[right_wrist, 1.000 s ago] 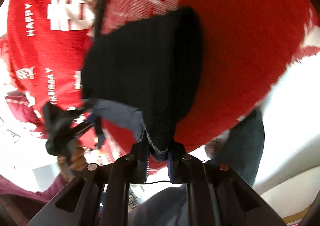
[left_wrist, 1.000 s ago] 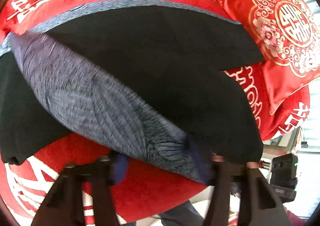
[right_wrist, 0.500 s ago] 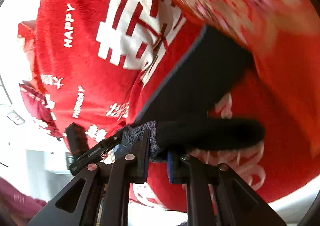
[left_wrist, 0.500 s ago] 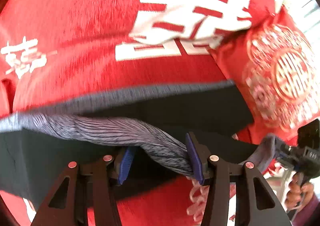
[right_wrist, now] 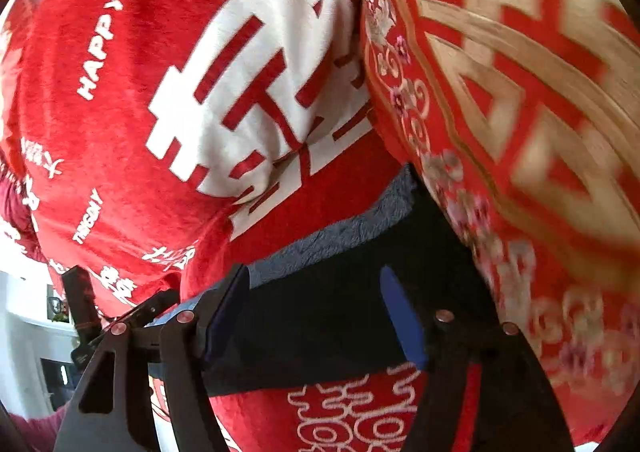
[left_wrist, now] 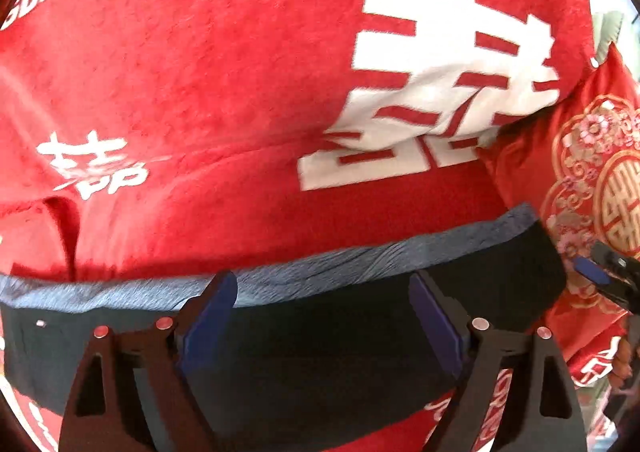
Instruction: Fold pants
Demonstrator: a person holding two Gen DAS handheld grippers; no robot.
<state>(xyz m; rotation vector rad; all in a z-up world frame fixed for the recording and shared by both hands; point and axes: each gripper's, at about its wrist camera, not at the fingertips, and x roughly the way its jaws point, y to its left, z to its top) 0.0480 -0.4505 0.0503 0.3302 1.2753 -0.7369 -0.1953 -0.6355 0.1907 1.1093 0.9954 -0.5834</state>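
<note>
The black pants (left_wrist: 320,352) with a grey ribbed waistband (left_wrist: 360,268) lie folded in a flat band across a red bedspread. My left gripper (left_wrist: 324,320) hovers over the folded band, its jaws opening, blue pads spread wide with no cloth pinched between them. In the right wrist view the same pants (right_wrist: 320,316) show their grey edge (right_wrist: 340,232) running up toward a cushion. My right gripper (right_wrist: 316,312) is also opening above the black cloth, pads apart and free of it. The right gripper's tip shows at the left wrist view's right edge (left_wrist: 600,276).
A red bedspread (left_wrist: 200,91) with big white characters covers the bed. A red and gold embroidered cushion (right_wrist: 520,91) lies close against the pants' right end. A hand holds the left gripper's handle (right_wrist: 84,316) at the bed's left edge.
Both grippers carried the waistband end over and away across the bed, laid it down on the rest of the pants, then let go and opened. The pants now lie flat as a folded band.
</note>
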